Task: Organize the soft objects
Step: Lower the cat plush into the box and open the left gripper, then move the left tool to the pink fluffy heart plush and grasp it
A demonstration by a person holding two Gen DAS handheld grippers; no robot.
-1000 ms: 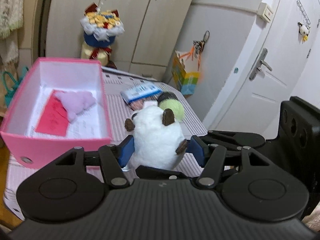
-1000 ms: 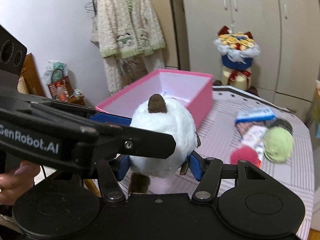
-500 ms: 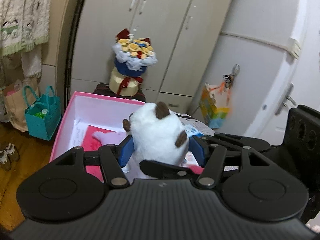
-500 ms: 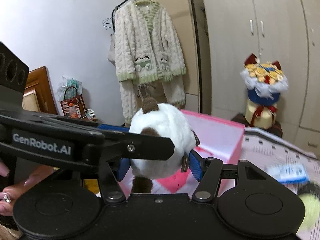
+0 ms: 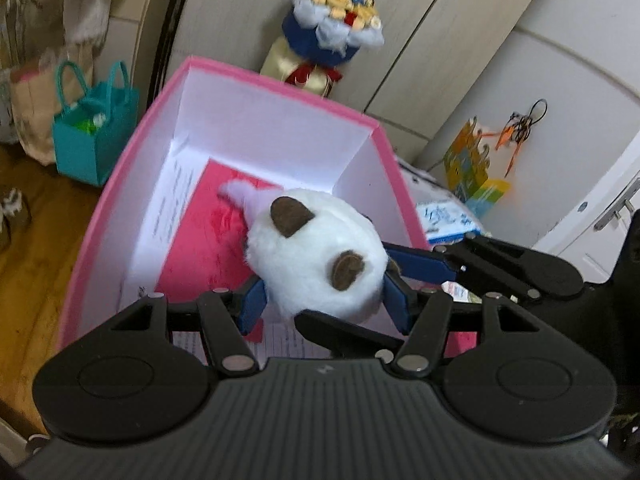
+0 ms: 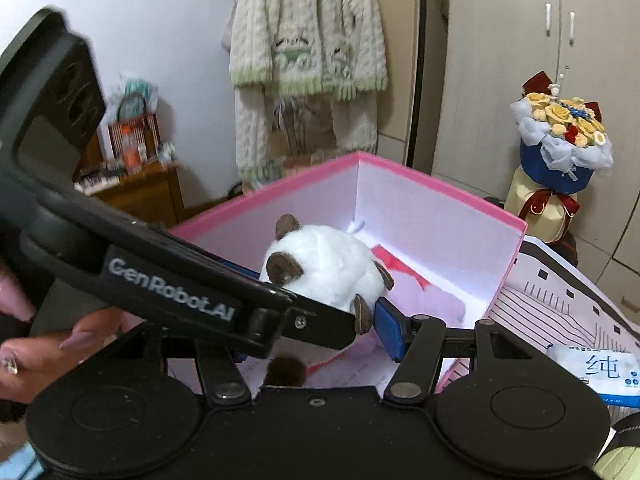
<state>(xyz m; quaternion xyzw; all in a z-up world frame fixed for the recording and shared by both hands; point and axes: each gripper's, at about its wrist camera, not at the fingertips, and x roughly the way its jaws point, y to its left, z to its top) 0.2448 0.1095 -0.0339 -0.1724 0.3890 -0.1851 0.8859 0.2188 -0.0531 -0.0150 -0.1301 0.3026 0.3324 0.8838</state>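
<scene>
- The plush (image 5: 316, 252), white with brown ears, is clamped from four sides: the left gripper (image 5: 326, 300) has its blue pads pressed into the plush's flanks, and the right gripper (image 6: 320, 330) pinches it as well, its near pad hidden behind the left tool's arm.
- A second ago the plush hung over the striped table, with the box off to the left of the fingers; half a second ago only the box's far end showed beyond the fingertips. Now the box (image 5: 280, 92) lies directly under and ahead of both pairs of fingers, and the plush hangs inside its rim line, above the floor.
- Neither grip has changed width across these moments; the carry alone has changed.
- Just beyond the fingertips, on the red sheet (image 5: 212, 236), lies a lilac soft toy (image 5: 244, 196), already stowed.
- So I judge the transfer nearly done: what remains is to lower the plush beside the lilac toy and part both pairs of fingers.
- Tissue pack (image 6: 596, 372) sits to the right of the fingers, outside the box.
</scene>
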